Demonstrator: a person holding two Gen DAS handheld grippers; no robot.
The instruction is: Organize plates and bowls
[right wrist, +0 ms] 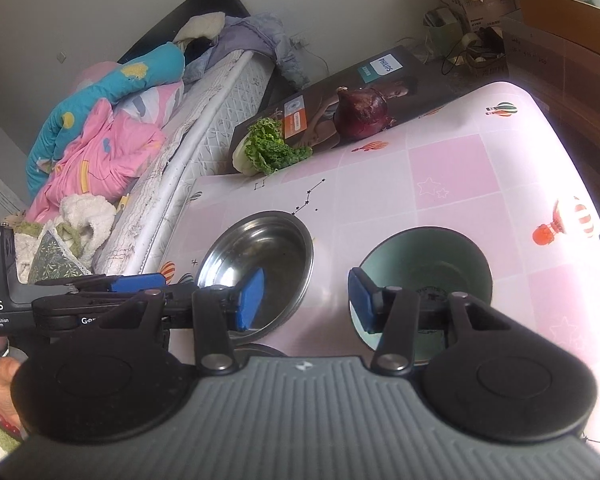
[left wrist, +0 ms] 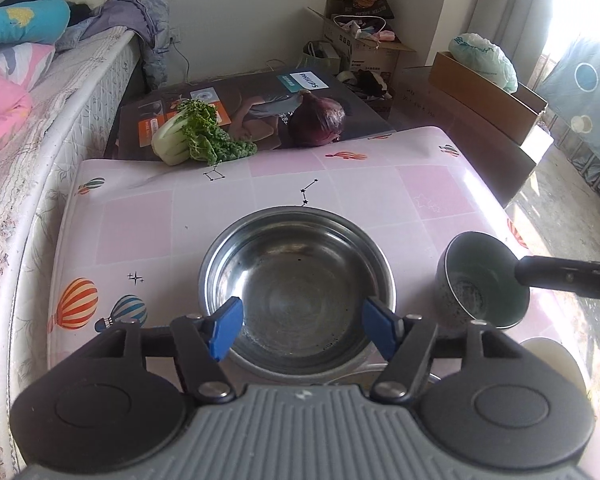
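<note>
A steel bowl [left wrist: 298, 284] sits on the pink table [left wrist: 340, 184]. My left gripper [left wrist: 302, 326] is open, its blue pads over the bowl's near rim, holding nothing. A green ceramic bowl [left wrist: 482, 284] stands to the right of it. In the right wrist view the steel bowl [right wrist: 276, 256] is on the left and the green bowl [right wrist: 432, 276] on the right. My right gripper [right wrist: 306, 300] is open, its right pad at the green bowl's left rim and its left pad over the steel bowl's edge. The left gripper's fingers [right wrist: 138, 282] show at the left.
A leafy cabbage [left wrist: 198, 132] and a red onion [left wrist: 318, 122] lie on a Philips box [left wrist: 260, 100] at the table's far edge. A bed [left wrist: 40, 128] runs along the left. Cardboard boxes [left wrist: 360, 40] stand behind. A white object [left wrist: 552, 364] sits near right.
</note>
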